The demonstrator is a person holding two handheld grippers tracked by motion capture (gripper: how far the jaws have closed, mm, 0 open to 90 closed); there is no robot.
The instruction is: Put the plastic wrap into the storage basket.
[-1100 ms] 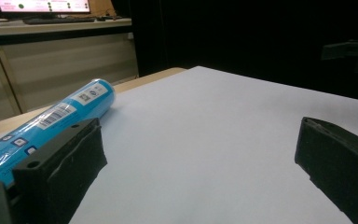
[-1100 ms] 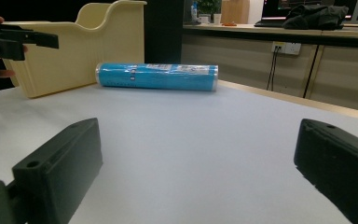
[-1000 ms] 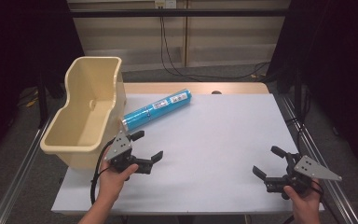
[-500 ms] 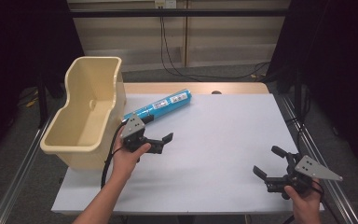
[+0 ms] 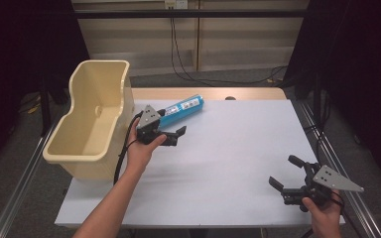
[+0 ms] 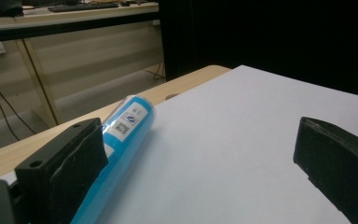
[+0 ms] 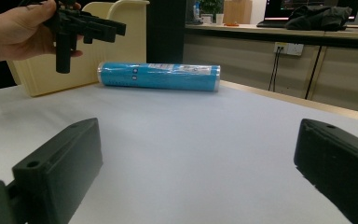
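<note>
A blue tube (image 5: 181, 110) with a white label lies at the back of the white table top (image 5: 238, 144), next to a tall beige bin (image 5: 99, 114). My left gripper (image 5: 176, 136) is open and held just in front of the tube's near end, with nothing between the jaws. In the left gripper view the tube (image 6: 126, 135) runs along the inside of the left jaw, and my left gripper (image 6: 200, 158) gapes wide. My right gripper (image 5: 284, 171) stands open near the front right corner, far from the tube (image 7: 158, 76). Nothing lies in my right gripper (image 7: 198, 158).
The bin (image 7: 74, 70) overhangs the table's left side. A wooden strip (image 5: 238, 93) edges the far side, with cables on the floor behind. In the right gripper view a hand holds the left gripper (image 7: 84, 28) above the sheet.
My left gripper has moved away from the front of the table, forward and right, up to the near end of the blue tube. The right gripper has stayed put.
</note>
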